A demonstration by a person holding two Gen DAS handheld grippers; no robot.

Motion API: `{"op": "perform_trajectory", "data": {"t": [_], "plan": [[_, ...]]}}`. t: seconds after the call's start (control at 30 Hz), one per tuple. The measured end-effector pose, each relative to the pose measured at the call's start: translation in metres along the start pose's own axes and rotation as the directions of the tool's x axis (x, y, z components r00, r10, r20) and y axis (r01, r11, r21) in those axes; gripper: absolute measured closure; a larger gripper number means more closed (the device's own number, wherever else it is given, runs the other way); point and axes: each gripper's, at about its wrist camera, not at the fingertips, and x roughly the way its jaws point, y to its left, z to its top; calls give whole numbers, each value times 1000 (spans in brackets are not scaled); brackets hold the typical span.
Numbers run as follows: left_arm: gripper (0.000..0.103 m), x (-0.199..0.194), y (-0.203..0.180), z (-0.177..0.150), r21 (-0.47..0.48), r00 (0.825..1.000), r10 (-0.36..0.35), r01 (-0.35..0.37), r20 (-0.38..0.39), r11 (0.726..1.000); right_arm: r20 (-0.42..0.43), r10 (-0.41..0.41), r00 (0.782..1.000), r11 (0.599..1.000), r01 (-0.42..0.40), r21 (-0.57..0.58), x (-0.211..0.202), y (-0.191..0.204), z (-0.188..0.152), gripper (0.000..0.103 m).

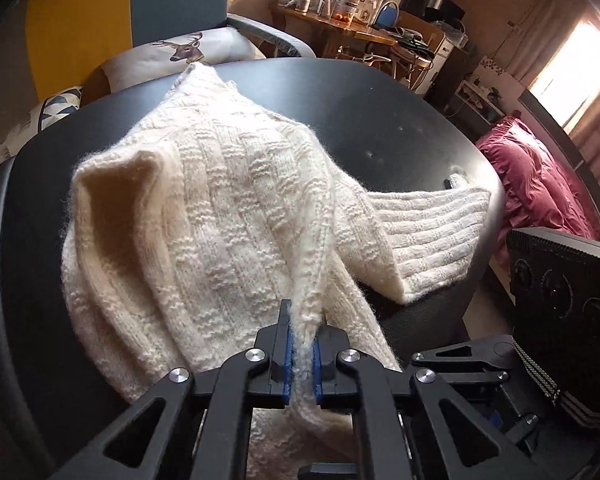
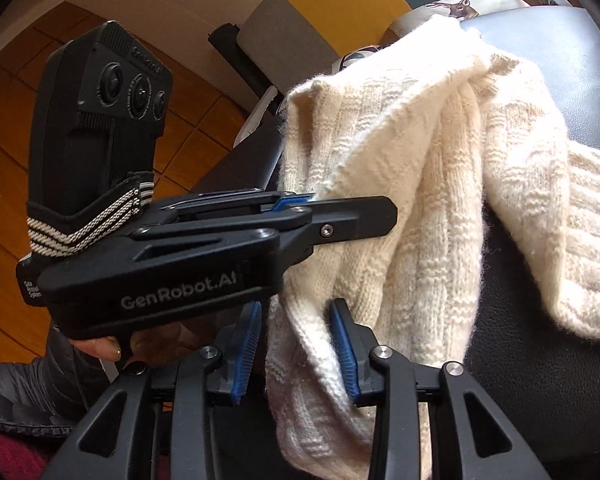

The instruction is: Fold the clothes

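A cream cable-knit sweater (image 1: 220, 184) lies bunched on a black table (image 1: 400, 120), with one ribbed sleeve (image 1: 428, 236) stretched out to the right. My left gripper (image 1: 302, 332) is shut on a raised fold of the sweater at its near edge. In the right wrist view the sweater (image 2: 440, 168) hangs over the table's corner. There the left gripper (image 2: 352, 202) lies sideways and pinches the knit edge. My right gripper (image 2: 296, 320) is open, and a hanging strip of the sweater runs between its blue pads (image 2: 344, 344).
A grey sofa with a deer-print cushion (image 1: 188, 46) stands behind the table. Red bedding (image 1: 540, 184) lies to the right and a cluttered wooden table (image 1: 340, 20) sits at the back. A hand (image 2: 100, 346) holds the left gripper over a wooden floor (image 2: 12, 140).
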Motion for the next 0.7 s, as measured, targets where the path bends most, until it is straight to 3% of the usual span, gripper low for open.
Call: {"op": "perform_trajectory", "data": {"t": [0.13,0.23,0.3,0.4,0.47,0.53,0.6,0.63,0.7], "plan": [[97,-14,7,-3,-78,999,-10,14,50,997,-9,2,1000,1000,-2,-12,-2,-10,16,67],[97,-37,19,-6,-128,994,-23,37,110,991,12,-38,999,999,38,-17,-20,-24,34,60],[97,-53,28,-8,-148,989,-19,41,149,988,86,-84,993,996,82,21,-40,-44,53,50],[97,-74,42,-11,-179,979,-4,42,205,983,155,-210,965,974,193,117,-55,-78,90,30],[97,-82,52,-11,-204,973,16,33,231,978,158,-318,935,941,292,169,-55,-99,115,28],[97,-87,61,-12,-230,969,17,41,247,972,101,-391,915,911,370,183,-66,-119,138,28],[97,-87,62,-12,-227,972,21,34,236,973,50,-434,900,891,420,173,-29,-119,144,32],[97,-85,61,-13,-221,974,22,30,226,975,31,-453,891,882,444,157,-9,-93,137,36],[97,-82,57,-15,-207,975,28,19,222,978,5,-530,848,843,526,113,11,-97,148,87]]}}
